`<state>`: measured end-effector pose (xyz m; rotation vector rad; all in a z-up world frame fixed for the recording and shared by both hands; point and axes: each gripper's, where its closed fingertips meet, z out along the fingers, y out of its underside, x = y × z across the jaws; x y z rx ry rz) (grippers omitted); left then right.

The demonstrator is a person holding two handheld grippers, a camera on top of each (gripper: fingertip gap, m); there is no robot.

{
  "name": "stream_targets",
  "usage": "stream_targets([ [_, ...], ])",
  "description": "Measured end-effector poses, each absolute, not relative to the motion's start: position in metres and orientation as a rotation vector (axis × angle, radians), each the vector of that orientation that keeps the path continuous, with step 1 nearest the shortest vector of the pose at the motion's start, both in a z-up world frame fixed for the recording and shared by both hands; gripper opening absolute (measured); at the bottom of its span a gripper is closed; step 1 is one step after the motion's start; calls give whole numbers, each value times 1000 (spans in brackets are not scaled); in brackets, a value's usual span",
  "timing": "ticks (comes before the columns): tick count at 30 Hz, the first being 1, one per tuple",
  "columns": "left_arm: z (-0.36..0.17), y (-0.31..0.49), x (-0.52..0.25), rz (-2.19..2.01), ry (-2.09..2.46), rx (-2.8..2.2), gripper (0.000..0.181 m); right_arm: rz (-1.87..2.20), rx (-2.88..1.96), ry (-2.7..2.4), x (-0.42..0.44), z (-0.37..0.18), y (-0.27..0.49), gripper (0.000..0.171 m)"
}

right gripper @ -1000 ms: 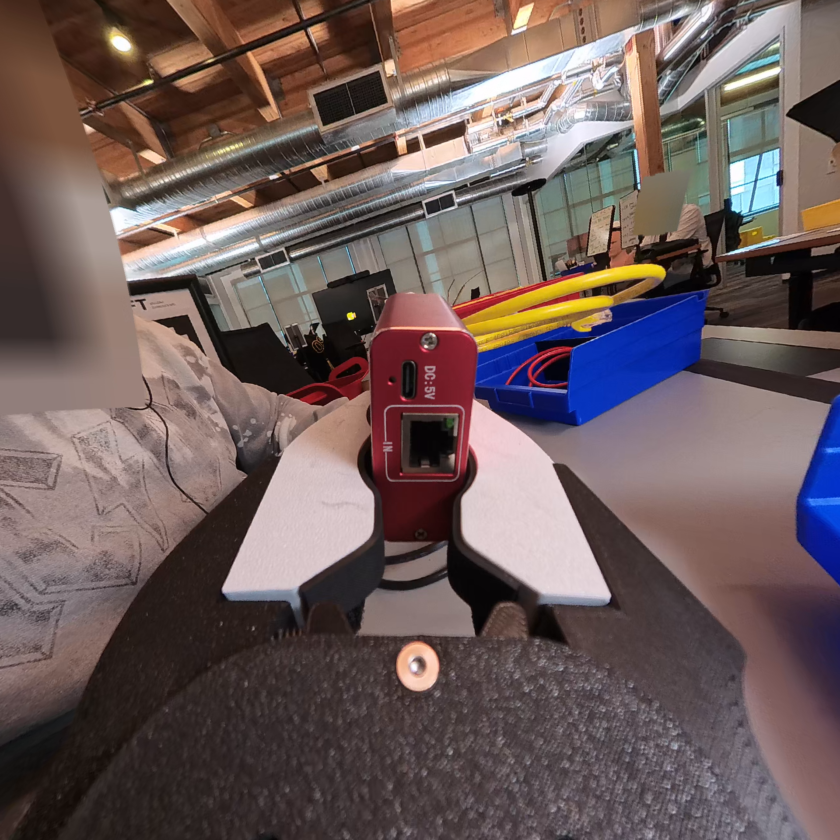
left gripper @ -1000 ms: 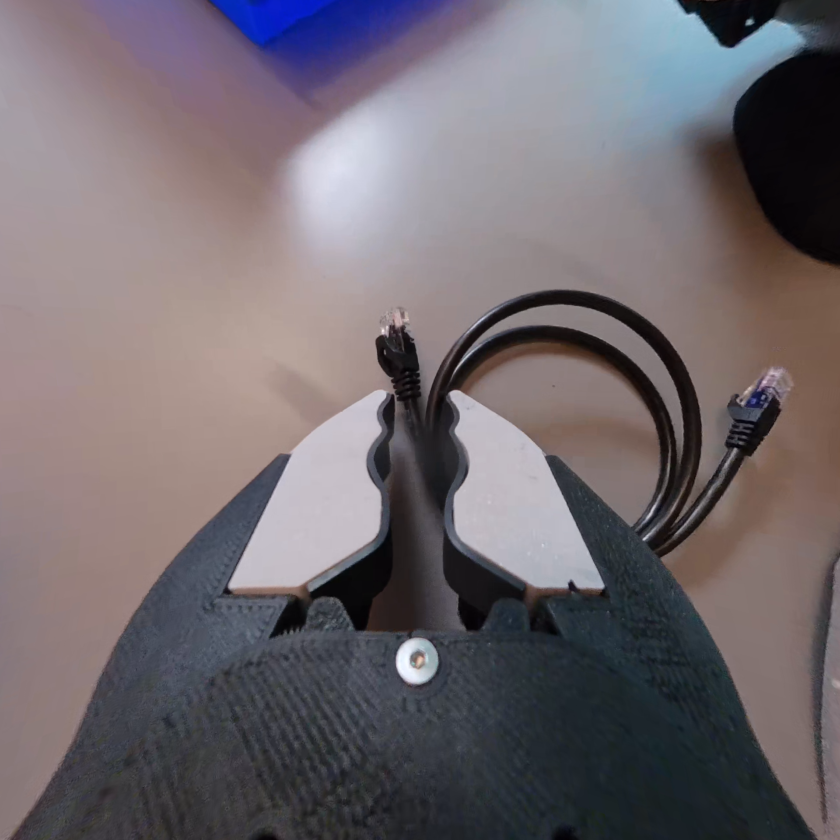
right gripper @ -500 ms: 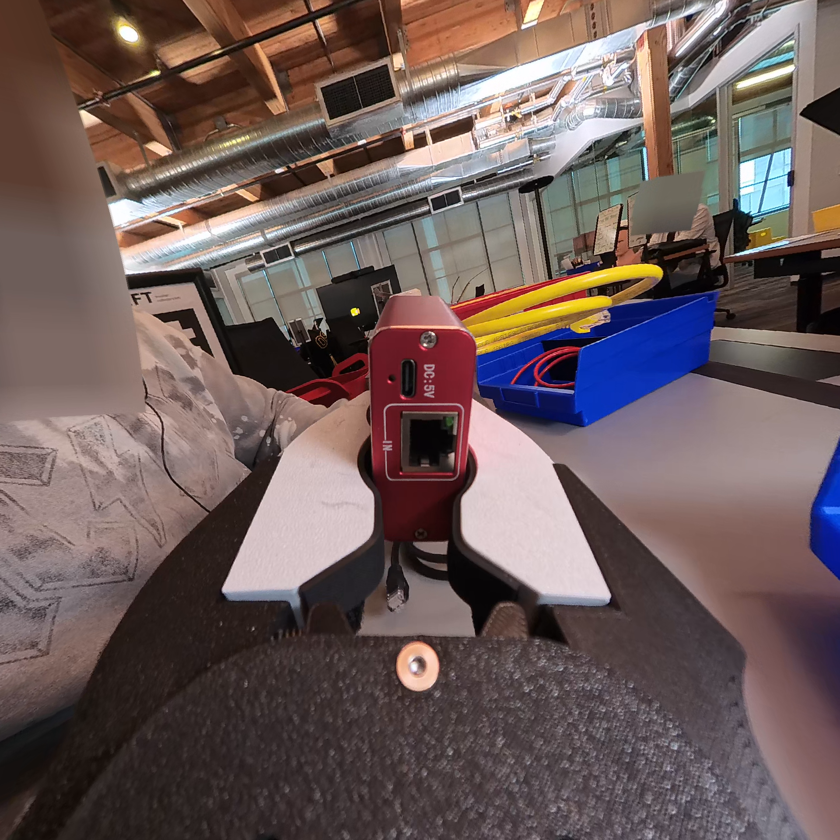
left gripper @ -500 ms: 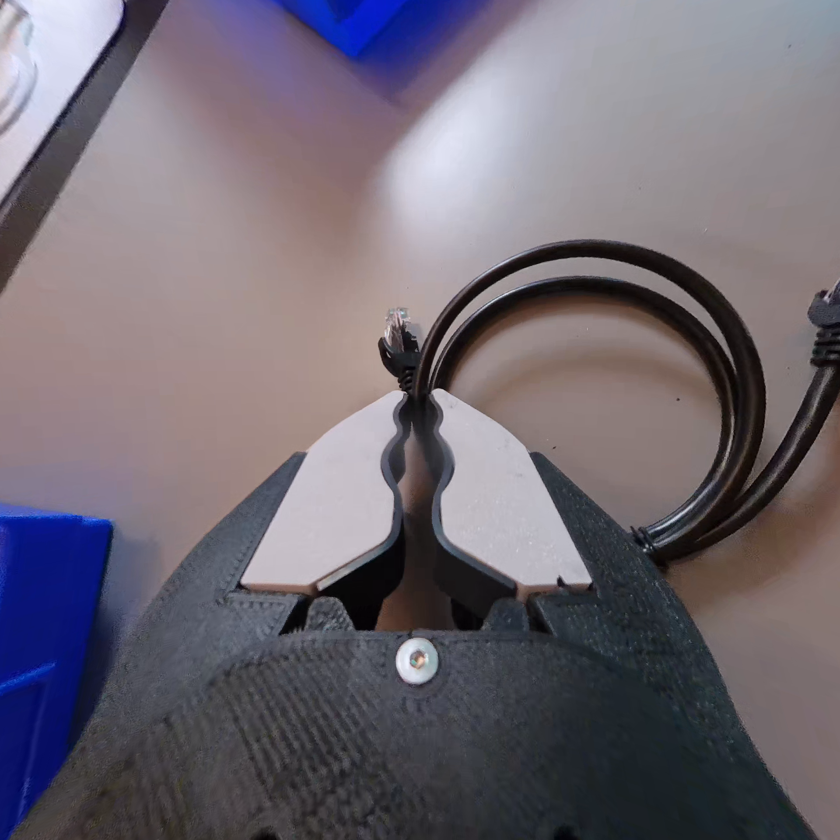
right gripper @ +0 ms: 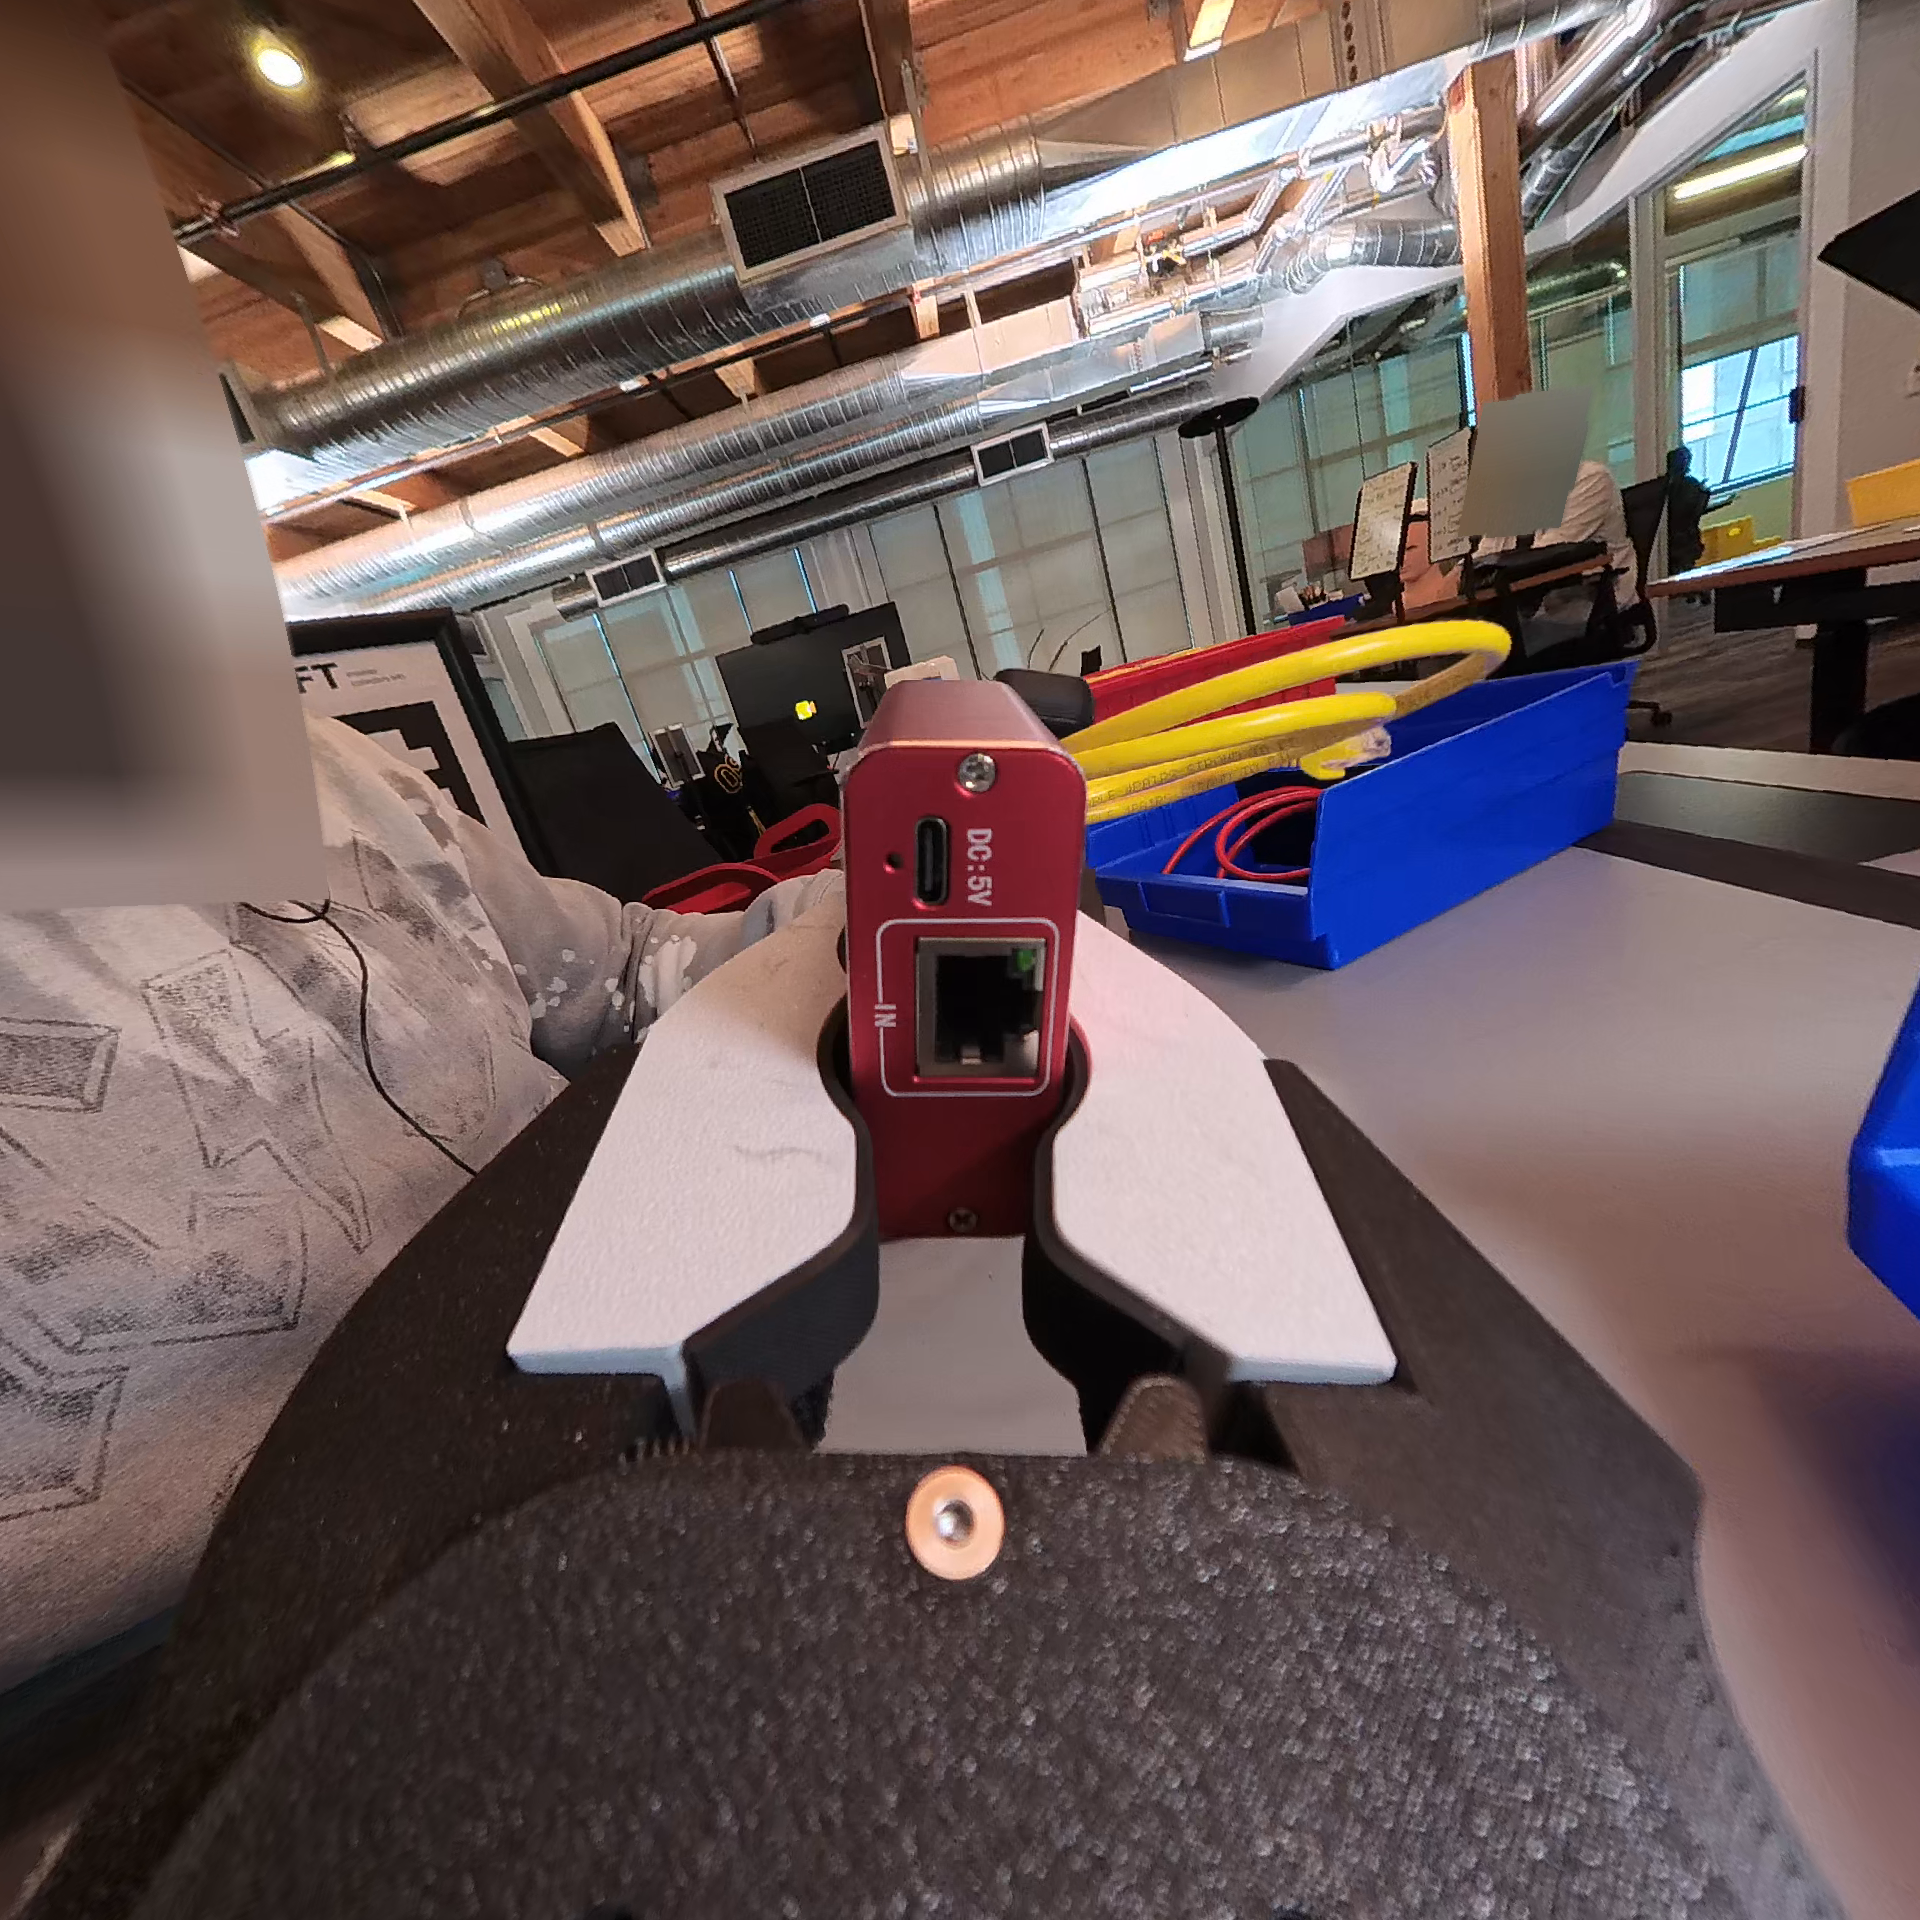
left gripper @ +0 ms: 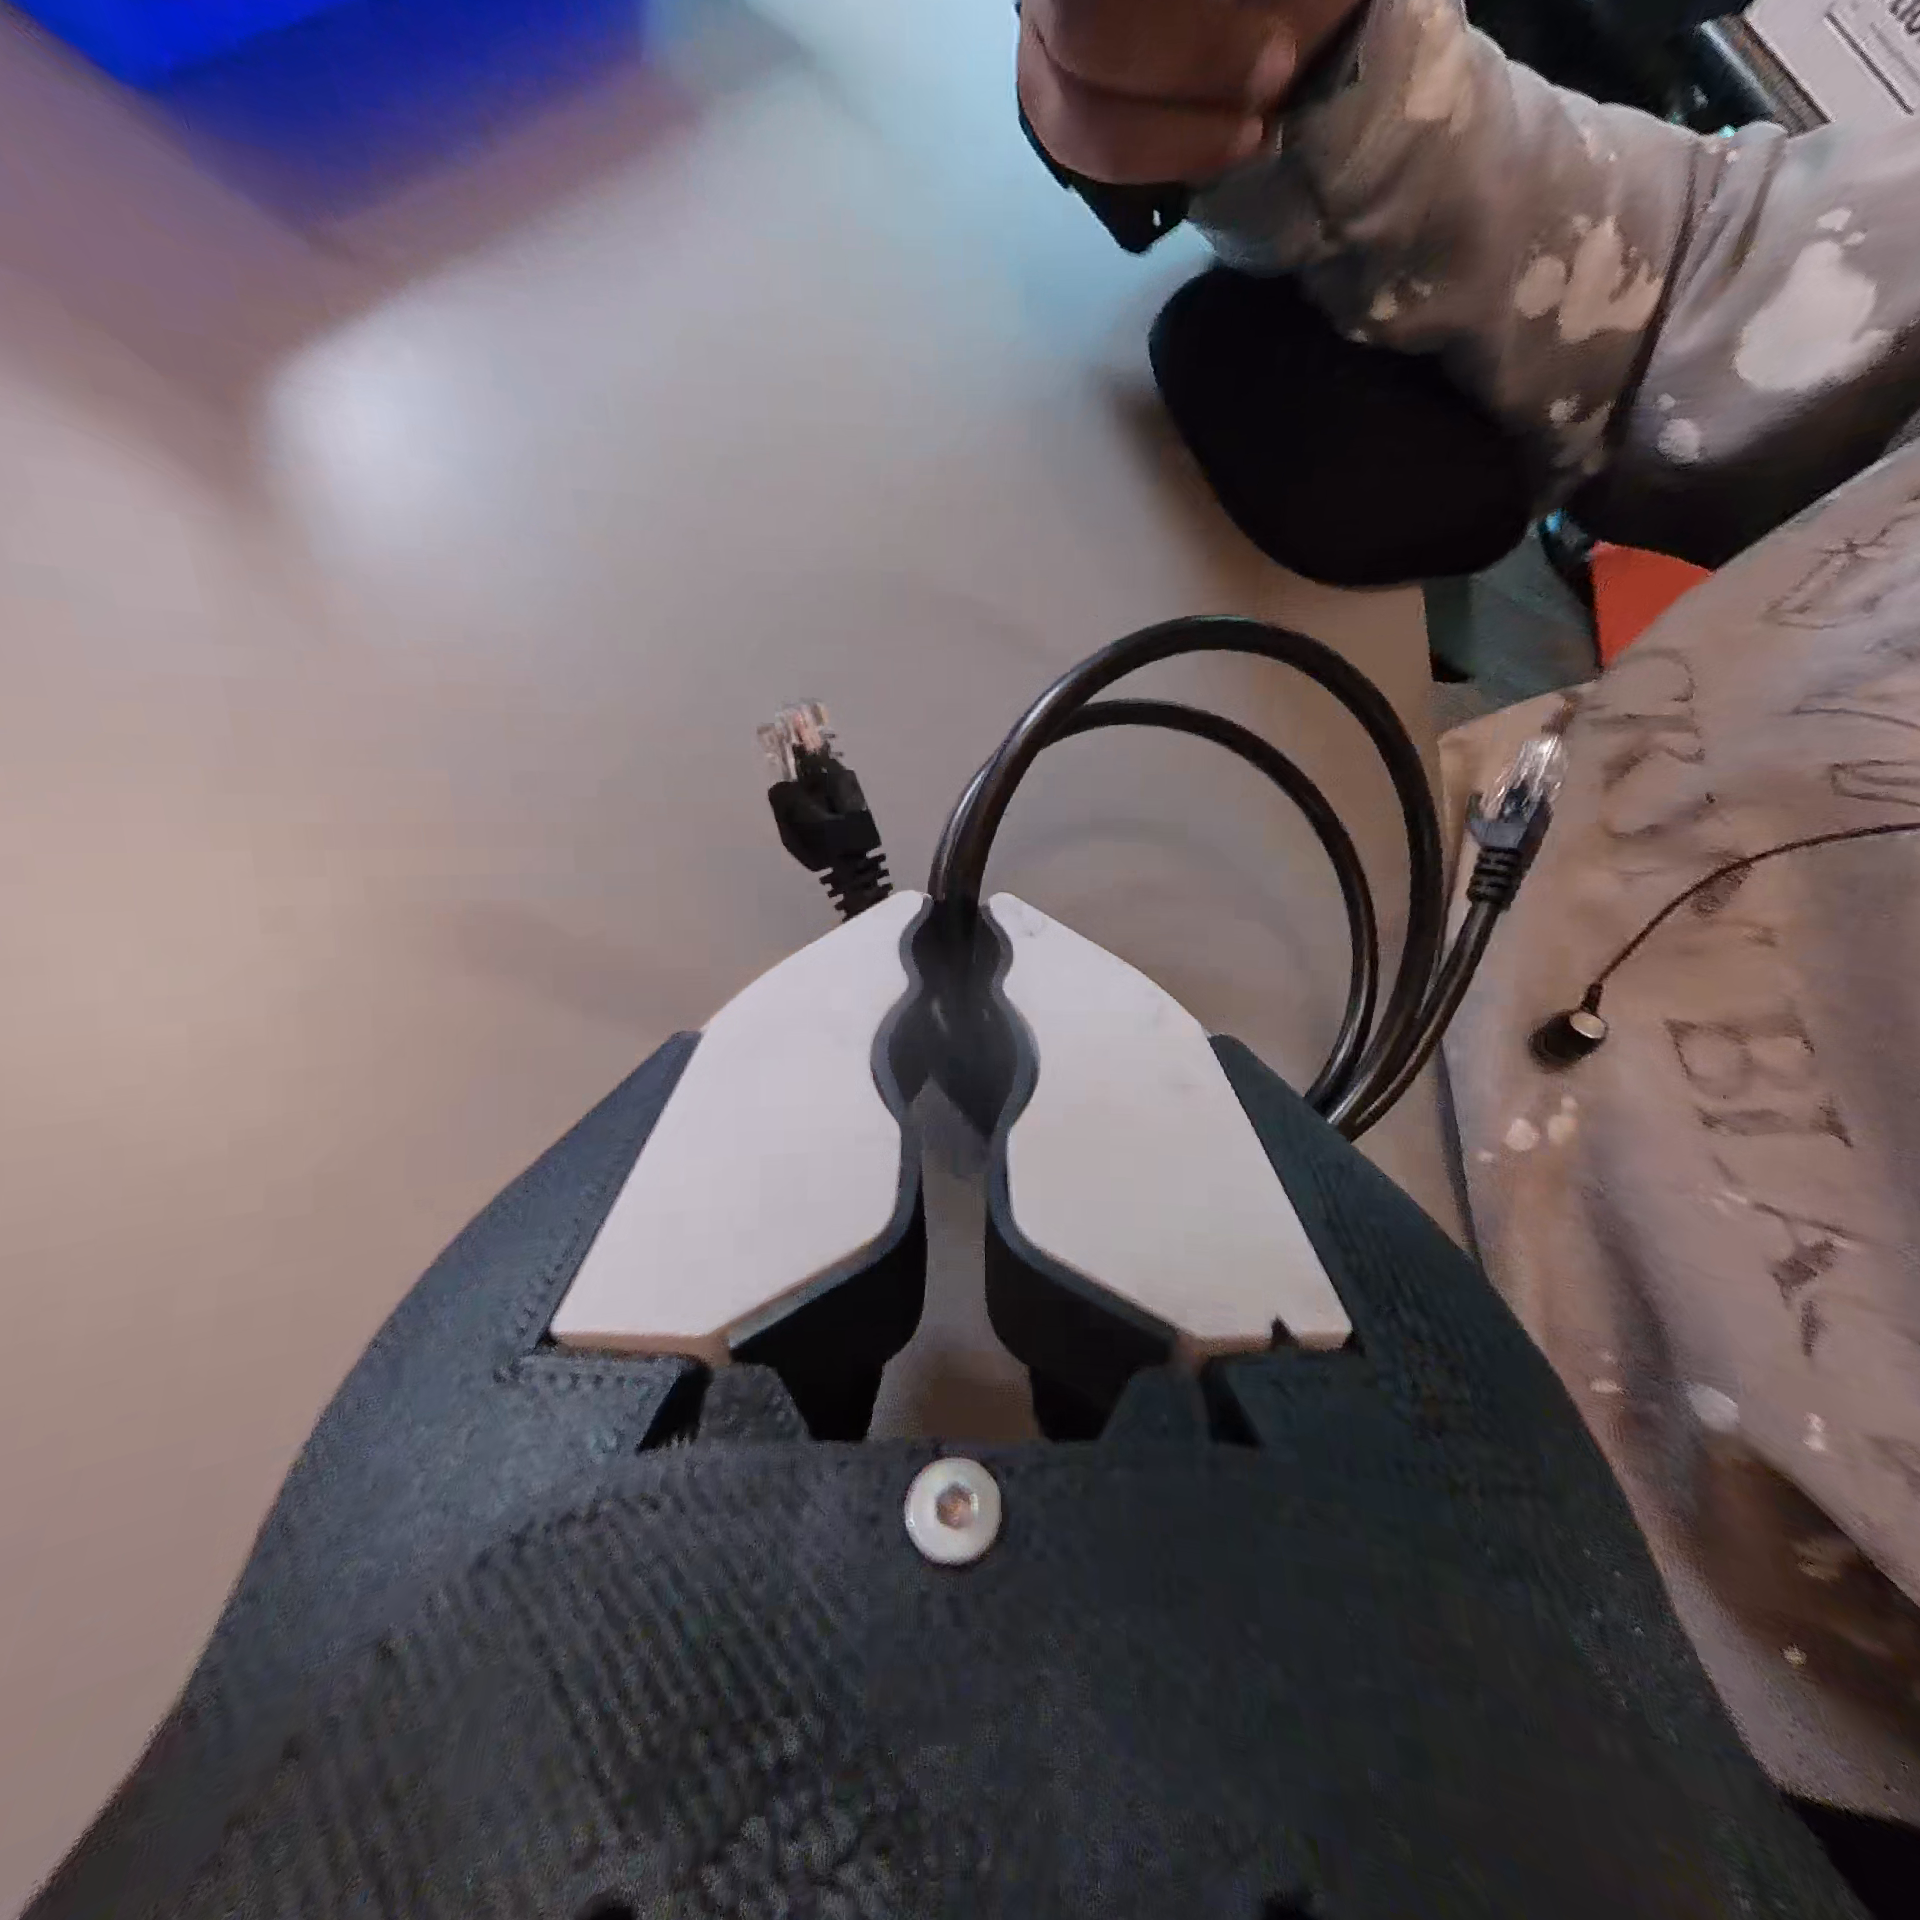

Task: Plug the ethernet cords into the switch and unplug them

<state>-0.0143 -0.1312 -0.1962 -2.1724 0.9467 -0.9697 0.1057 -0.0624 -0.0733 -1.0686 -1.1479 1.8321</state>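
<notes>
My left gripper [left gripper: 954,909] is shut on a black ethernet cord [left gripper: 1226,707] and holds it above the table. One clear plug with a black boot [left gripper: 816,800] sticks up just left of the fingertips. The cord loops to the right, and its second plug [left gripper: 1512,800] hangs at the right. My right gripper [right gripper: 961,997] is shut on a red metal switch [right gripper: 961,935], held upright. The switch's end face, with one empty ethernet port [right gripper: 977,1013] and a small slot above it, faces the camera.
A person's patterned grey sleeve [left gripper: 1507,260] and torso [left gripper: 1714,1143] fill the right of the left wrist view. In the right wrist view a blue bin [right gripper: 1455,821] with yellow cords [right gripper: 1299,686] and red cords stands on the grey table [right gripper: 1558,1039]. Another blue bin edge [right gripper: 1886,1164] is at the right.
The left gripper has closed on the cord and lifted it, swinging toward the person. The black cord seen below the switch in the right wrist view is gone from sight. The right gripper holds steady.
</notes>
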Motion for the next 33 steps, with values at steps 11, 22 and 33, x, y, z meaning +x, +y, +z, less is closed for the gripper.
stream_targets([
  [11, -199, -108, -33, -593, 730, -2195, 15, 1835, -1073, -1146, 105, -74, -62, 28],
  [22, -223, -107, -17, -305, 886, -2254, 29, 1832, -1063, -1140, 107, -72, -62, 28],
  [33, -228, -108, -13, -90, 996, -2263, 18, 1830, -1074, -1146, 105, -74, -63, 28],
])
